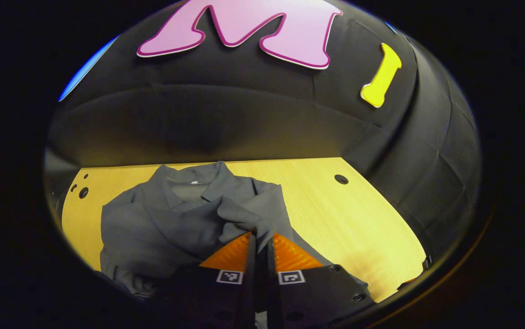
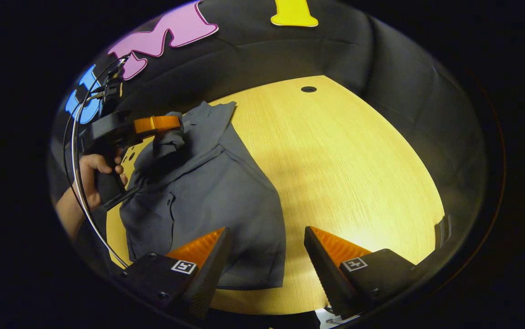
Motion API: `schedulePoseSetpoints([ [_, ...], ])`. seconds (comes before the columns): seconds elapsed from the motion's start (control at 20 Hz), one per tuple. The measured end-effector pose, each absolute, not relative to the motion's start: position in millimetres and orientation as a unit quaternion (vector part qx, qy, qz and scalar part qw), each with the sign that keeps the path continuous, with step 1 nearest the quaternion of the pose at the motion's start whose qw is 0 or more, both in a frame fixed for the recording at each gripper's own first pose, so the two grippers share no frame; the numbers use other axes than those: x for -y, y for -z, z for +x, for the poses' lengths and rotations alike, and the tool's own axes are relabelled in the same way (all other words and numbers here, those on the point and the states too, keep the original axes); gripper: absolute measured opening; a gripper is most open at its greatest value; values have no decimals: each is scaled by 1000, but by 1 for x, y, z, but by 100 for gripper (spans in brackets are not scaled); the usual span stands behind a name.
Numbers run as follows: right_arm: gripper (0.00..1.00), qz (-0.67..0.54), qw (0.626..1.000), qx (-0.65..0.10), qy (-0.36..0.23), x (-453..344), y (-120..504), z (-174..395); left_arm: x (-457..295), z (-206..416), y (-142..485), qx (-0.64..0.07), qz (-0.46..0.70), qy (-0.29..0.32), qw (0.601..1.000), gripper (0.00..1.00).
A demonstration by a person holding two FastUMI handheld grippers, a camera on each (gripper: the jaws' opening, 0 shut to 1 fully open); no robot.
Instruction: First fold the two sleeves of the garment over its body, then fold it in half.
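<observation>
Your left gripper [image 1: 260,235] pinches a bunched sleeve of the one grey shirt [image 1: 162,224] on the wooden table [image 1: 335,214].

In the left gripper view, soft creased cloth hides the fingertips; the collar lies toward the far edge. In the right gripper view, your right gripper [image 2: 267,240] stands wide apart above the shirt's [image 2: 217,196] hem, holding nothing; a hand [image 2: 93,176] lifts the sleeve [image 2: 169,139] with the left gripper [image 2: 171,123].

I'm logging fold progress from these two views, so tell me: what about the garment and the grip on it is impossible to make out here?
- Left gripper view: the garment's near hem is hidden behind the left gripper.
- Right gripper view: the right gripper's fingers cover the hem corner.
- Right gripper view: the garment's far side lies behind the person's hand.
</observation>
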State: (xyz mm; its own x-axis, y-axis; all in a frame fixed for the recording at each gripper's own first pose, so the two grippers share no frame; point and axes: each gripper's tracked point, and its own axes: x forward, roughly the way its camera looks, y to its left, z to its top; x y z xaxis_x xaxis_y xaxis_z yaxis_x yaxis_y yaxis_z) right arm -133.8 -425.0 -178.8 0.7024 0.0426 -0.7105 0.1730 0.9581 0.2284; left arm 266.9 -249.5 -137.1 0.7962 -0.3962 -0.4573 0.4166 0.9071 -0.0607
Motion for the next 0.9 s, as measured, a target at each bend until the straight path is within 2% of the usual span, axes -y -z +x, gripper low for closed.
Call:
schedulePoseSetpoints([
  [0.1, 99, 143, 910, -387, 35, 425, 179, -132, 257, 267, 139, -235, 19, 223, 946, 25],
  [0.15, 99, 145, 909, -389, 32, 424, 180, -130, 260, 263, 137, -235, 14, 229, 944, 41],
  [0.25, 99, 142, 906, -399, 17, 418, 184, -128, 256, 256, 138, -238, 26, 233, 942, 53],
  [0.3, 99, 138, 901, -411, 11, 416, 188, -128, 248, 253, 134, -229, 33, 229, 945, 72],
  [0.35, 99, 137, 898, -418, 5, 416, 189, -131, 239, 246, 131, -223, 29, 230, 947, 67],
  [0.4, 99, 135, 896, -424, -1, 413, 192, -130, 228, 239, 129, -223, 20, 225, 948, 71],
  [0.45, 99, 130, 895, -427, -6, 410, 194, -130, 212, 232, 130, -227, 9, 215, 950, 77],
  [0.55, 99, 124, 892, -434, -10, 407, 198, -131, 173, 216, 131, -234, -13, 183, 955, 95],
  [0.6, 99, 125, 890, -438, -10, 405, 201, -131, 151, 207, 134, -239, -23, 166, 956, 91],
  [0.65, 99, 127, 888, -441, -11, 402, 202, -132, 125, 197, 140, -244, -30, 145, 958, 96],
  [0.9, 99, 128, 873, -471, -4, 395, 220, -141, -4, 123, 185, -286, -55, 41, 956, 96],
])
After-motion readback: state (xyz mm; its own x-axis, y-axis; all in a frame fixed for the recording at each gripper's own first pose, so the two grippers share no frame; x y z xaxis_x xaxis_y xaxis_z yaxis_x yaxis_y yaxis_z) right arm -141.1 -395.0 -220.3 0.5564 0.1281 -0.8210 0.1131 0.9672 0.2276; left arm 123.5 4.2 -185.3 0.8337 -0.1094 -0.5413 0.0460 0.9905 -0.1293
